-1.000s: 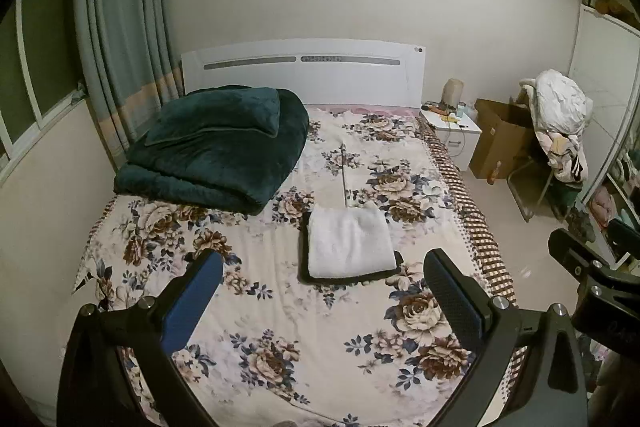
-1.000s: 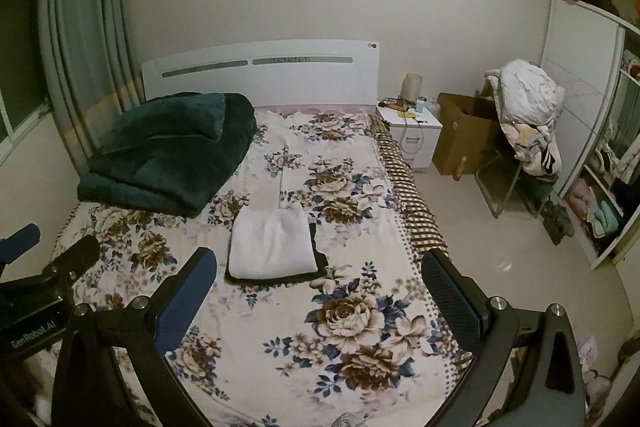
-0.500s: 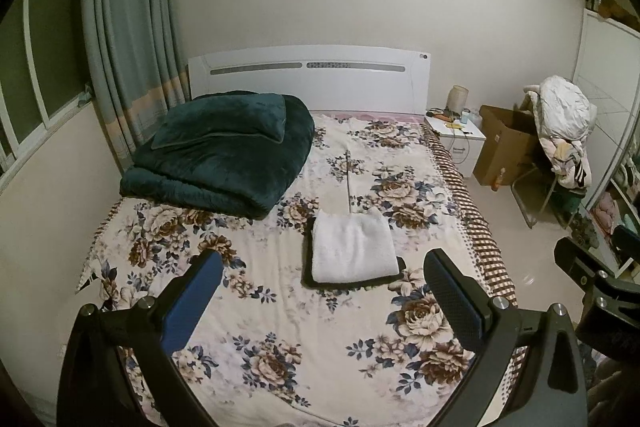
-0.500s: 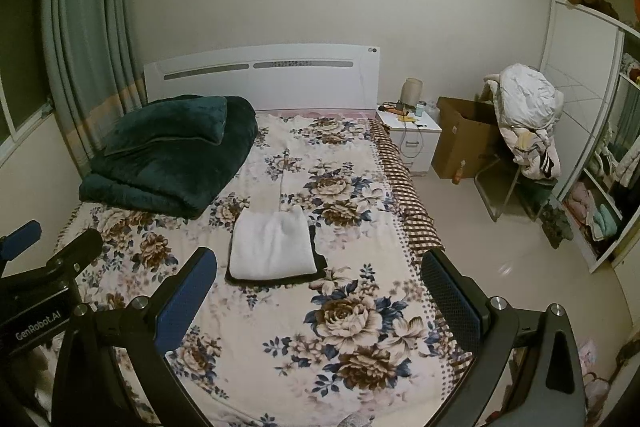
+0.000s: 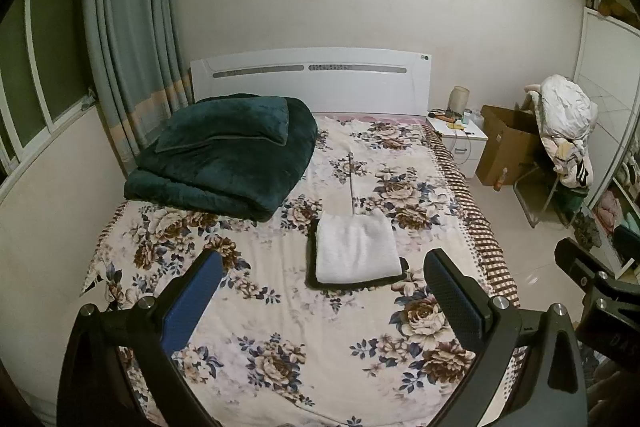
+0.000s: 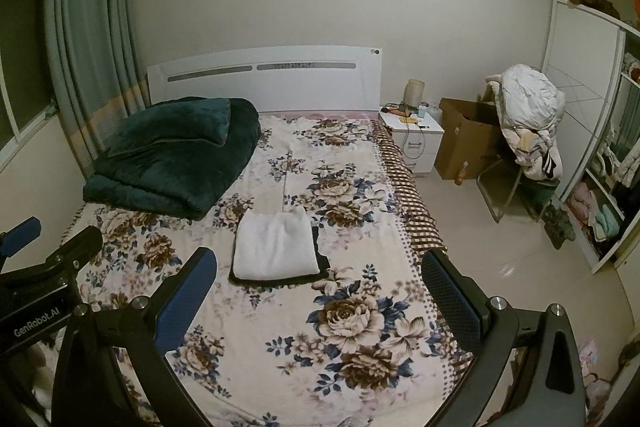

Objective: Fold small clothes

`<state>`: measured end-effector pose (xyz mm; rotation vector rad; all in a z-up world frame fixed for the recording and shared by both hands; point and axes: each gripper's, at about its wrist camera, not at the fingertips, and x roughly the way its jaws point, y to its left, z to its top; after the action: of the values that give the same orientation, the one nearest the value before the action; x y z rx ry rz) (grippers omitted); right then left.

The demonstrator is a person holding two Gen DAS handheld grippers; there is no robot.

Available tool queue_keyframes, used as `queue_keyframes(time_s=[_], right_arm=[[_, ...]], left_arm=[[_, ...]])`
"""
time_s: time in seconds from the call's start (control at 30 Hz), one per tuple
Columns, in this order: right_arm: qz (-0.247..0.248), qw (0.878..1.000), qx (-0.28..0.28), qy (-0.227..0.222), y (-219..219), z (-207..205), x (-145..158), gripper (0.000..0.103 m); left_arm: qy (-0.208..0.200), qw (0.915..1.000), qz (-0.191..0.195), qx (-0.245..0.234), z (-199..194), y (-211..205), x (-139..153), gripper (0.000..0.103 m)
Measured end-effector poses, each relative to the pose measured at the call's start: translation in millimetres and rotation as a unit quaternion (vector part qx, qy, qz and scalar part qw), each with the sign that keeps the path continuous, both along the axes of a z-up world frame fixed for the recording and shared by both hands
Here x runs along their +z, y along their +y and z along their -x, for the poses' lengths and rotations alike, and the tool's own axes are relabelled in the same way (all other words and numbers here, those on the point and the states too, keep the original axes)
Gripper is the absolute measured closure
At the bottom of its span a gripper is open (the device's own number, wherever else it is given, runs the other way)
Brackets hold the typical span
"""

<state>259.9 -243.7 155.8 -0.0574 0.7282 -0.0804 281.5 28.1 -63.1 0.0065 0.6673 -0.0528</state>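
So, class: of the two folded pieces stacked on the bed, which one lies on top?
The white folded piece lies on top; the black folded piece shows only as a dark border under it.

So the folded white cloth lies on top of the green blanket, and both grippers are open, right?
Not quite. The white cloth lies on a dark cloth on the floral sheet, apart from the green blanket, as the left wrist view shows. Both grippers are open.
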Motion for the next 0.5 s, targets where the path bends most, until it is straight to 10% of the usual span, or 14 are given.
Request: queue_keyframes(time_s=[0.5], right_arm=[[-0.002, 1.000, -0.004, 0.000, 0.1, 4.6, 1.9, 0.000]], left_arm=[[-0.001, 1.0000, -0.002, 0.001, 1.0, 0.8, 1.4, 0.000]])
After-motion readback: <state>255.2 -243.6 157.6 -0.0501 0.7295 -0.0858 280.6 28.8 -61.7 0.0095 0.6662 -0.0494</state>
